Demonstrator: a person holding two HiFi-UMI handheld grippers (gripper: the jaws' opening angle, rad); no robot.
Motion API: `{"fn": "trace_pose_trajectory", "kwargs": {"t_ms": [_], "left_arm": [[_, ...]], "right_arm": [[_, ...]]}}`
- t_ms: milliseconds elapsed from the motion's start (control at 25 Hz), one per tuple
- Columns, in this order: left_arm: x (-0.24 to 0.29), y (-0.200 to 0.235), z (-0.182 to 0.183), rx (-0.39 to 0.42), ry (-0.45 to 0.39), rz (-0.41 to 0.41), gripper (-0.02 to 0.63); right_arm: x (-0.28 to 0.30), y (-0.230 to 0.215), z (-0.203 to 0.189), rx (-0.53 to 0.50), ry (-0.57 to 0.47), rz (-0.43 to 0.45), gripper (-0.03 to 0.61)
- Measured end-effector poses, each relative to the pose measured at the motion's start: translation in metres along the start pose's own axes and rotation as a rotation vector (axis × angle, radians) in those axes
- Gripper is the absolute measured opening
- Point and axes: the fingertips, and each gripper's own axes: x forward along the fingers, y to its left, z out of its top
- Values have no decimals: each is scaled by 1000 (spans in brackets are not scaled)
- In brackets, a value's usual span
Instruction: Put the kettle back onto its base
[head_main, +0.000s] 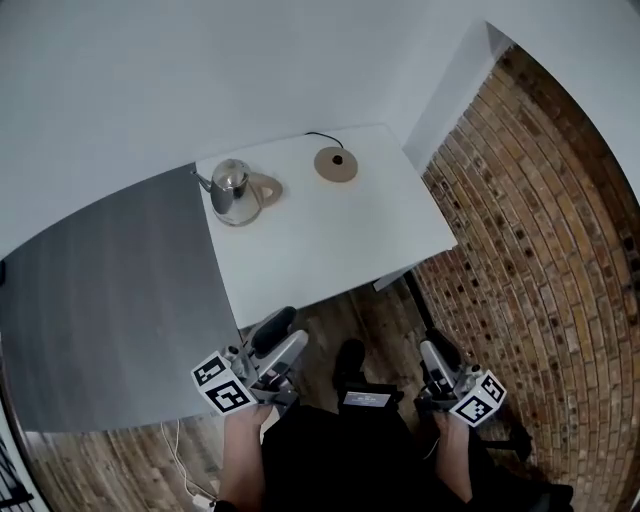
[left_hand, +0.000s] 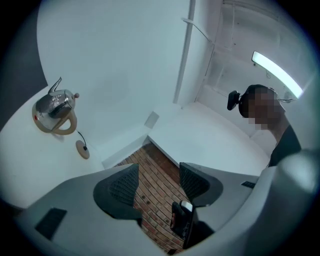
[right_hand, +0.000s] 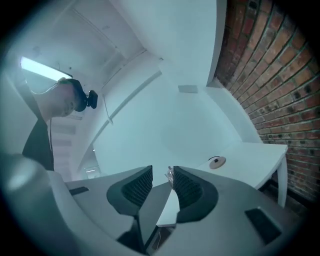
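A white table (head_main: 330, 240) is seen from above, with both handheld grippers held low at its near edge, well apart from the task's things. The left gripper (head_main: 280, 342) and the right gripper (head_main: 437, 358) are each released: the jaws stand apart and nothing is gripped between them.

The kettle (head_main: 235, 190) stands upright near the table's far left corner, beside a grey surface (head_main: 110, 290). Its base (head_main: 336, 163), a flat tan disc with a dark centre and a thin black cord (head_main: 322, 136), lies to the kettle's right and is not touched by it. The kettle is seen as a small polished steel pot with a slim curved spout, a knobbed lid and a tan loop handle (head_main: 265, 188).

The step in hand is judged to be the reach towards the kettle. It is likely done best if the handle is clamped squarely, the kettle is kept level when lifted, and it is lowered centred on the disc, clear of the cord.
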Motion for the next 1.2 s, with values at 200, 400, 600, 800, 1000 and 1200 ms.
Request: {"fn": "trace_pose_trajectory", "kwargs": {"t_ms": [200,400,600,800,1000,1200], "left_arm": [[23,25,22,81,-45,100,253],[78,34,36,157,-71,136,253],[119,37,21,186,-70,200,258],[140,40,8,194,-55,266,269],[143,53,18,210,-83,312,282],[136,76,31,181,-135,319,287]], "right_arm": [[56,-43,21,28,12,131,124],[95,-95,63,39,13,221,124],[107,-137,80,67,60,297,124],[121,-166,82,113,92,352,124],[148,-173,74,137,121,396,124],[180,-163,63,56,202,436,124]]}}
